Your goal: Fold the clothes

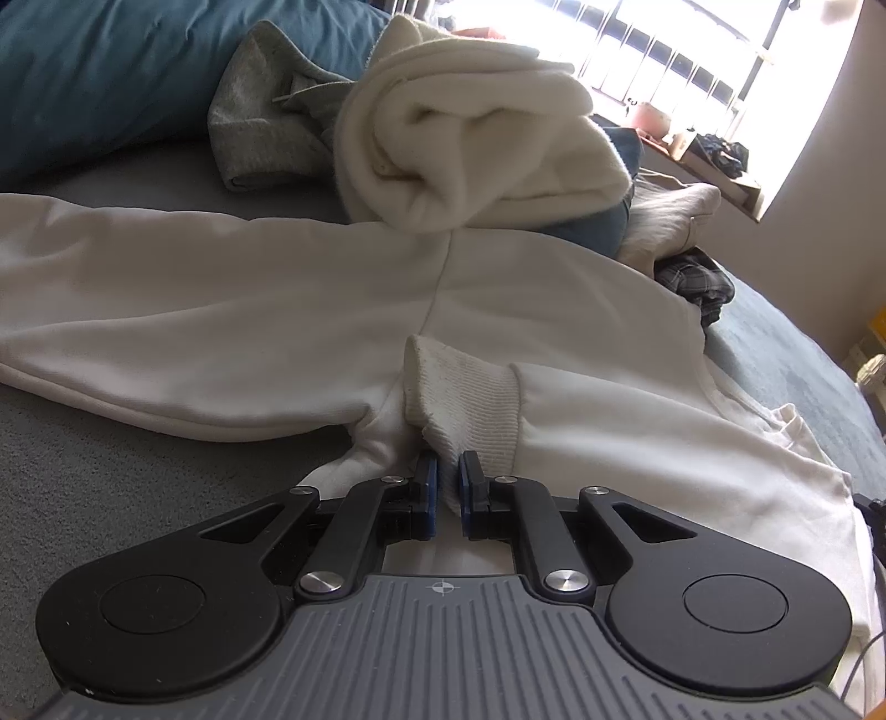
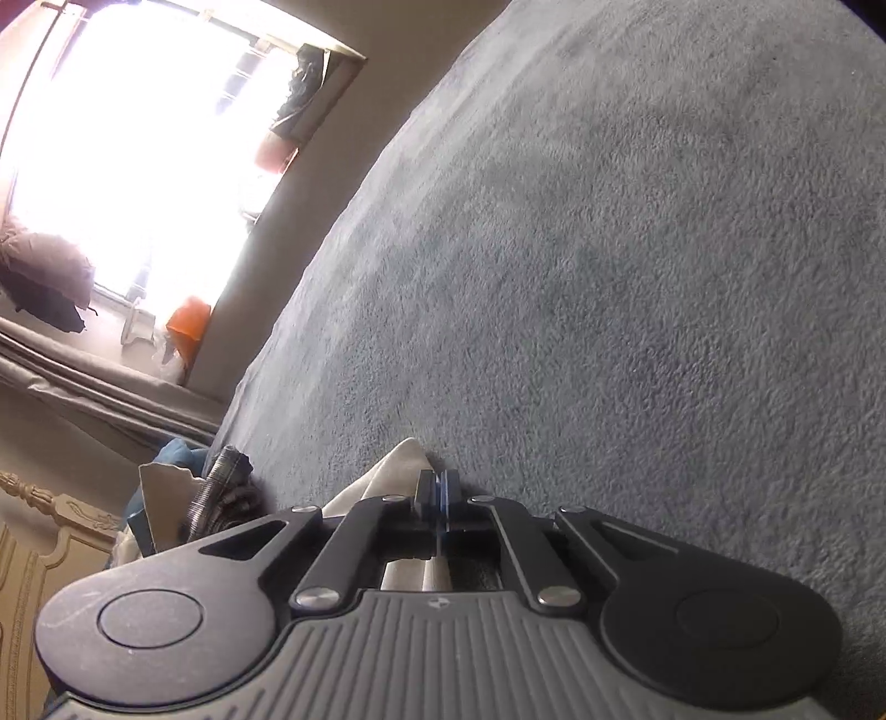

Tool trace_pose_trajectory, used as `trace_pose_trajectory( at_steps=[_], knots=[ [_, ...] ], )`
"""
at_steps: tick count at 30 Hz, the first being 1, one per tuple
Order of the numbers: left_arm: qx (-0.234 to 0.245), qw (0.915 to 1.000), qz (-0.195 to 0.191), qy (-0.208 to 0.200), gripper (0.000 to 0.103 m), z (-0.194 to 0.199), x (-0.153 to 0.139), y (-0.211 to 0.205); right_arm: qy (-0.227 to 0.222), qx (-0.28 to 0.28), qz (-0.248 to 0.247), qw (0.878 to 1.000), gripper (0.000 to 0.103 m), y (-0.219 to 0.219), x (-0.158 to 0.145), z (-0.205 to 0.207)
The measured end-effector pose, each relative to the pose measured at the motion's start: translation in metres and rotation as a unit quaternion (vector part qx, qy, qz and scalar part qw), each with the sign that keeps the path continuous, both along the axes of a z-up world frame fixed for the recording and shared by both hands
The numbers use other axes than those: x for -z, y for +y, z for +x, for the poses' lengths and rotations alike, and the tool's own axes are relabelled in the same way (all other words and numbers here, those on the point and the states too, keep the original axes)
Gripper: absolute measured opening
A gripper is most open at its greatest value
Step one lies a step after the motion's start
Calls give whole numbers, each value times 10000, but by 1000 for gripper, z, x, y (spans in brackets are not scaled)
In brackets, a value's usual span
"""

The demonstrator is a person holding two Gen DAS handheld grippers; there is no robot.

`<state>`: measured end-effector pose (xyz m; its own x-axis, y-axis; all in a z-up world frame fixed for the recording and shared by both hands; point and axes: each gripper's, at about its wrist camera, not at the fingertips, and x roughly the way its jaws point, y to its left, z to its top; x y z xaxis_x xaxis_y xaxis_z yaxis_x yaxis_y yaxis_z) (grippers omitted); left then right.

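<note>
1. The left gripper [image 1: 448,479] is clamped on the ribbed cuff [image 1: 465,399] of a white hoodie [image 1: 277,310], cloth filling the narrow gap between its blue pads.
2. The right gripper [image 2: 438,490] is pinched fully together on a thin fold of pale cloth [image 2: 396,471]; only a small peak of it shows past the fingers, so which part of the garment it is cannot be told.
3. The hoodie lies spread flat on the grey bed [image 1: 83,454]. One sleeve runs off the left edge of the left wrist view, and its near hem is hidden under the gripper body.
4. Behind it a rolled cream garment [image 1: 470,138] sits on its far edge, covering whatever collar or hood is there. A grey garment [image 1: 260,111] lies beside that, against a blue pillow [image 1: 111,66].
5. A plaid item [image 1: 698,282] and more heaped clothes crowd the hoodie's right side.
6. The window [image 1: 664,50] is blown out with glare, so things on the sill are hard to make out.
7. In the right wrist view, bare bed surface [image 2: 609,249] stretches ahead and to the right; its edge drops off to the left.
8. The hoodie looks smooth, with few wrinkles and a centre seam.
</note>
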<state>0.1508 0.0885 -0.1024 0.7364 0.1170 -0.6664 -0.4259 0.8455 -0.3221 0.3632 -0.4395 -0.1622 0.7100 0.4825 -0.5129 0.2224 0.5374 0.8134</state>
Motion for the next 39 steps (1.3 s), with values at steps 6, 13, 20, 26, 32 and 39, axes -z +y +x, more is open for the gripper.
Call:
trace_pose_trajectory(
  at_steps=[6, 13, 20, 26, 32, 39],
  knots=[
    [-4, 10000, -2, 8, 10, 1, 0, 0, -2, 72, 589, 9982, 3, -6, 12, 4],
    [-12, 10000, -20, 16, 10, 1, 0, 1, -67, 264, 998, 9946, 25, -27, 15, 6],
    [-3, 10000, 21, 17, 10, 2, 1, 0, -102, -180, 571, 9982, 25, -12, 11, 22],
    [-2, 10000, 22, 22, 10, 2, 0, 0, -184, -314, -422, 9984, 6, 6, 0, 31],
    [-18, 10000, -12, 40, 10, 2, 0, 1, -105, -2, -751, 9971, 6, 4, -10, 18],
    [-9, 9995, -319, 19, 10, 1, 0, 9, -11, -679, -457, 9966, 11, -5, -41, -26]
  ],
)
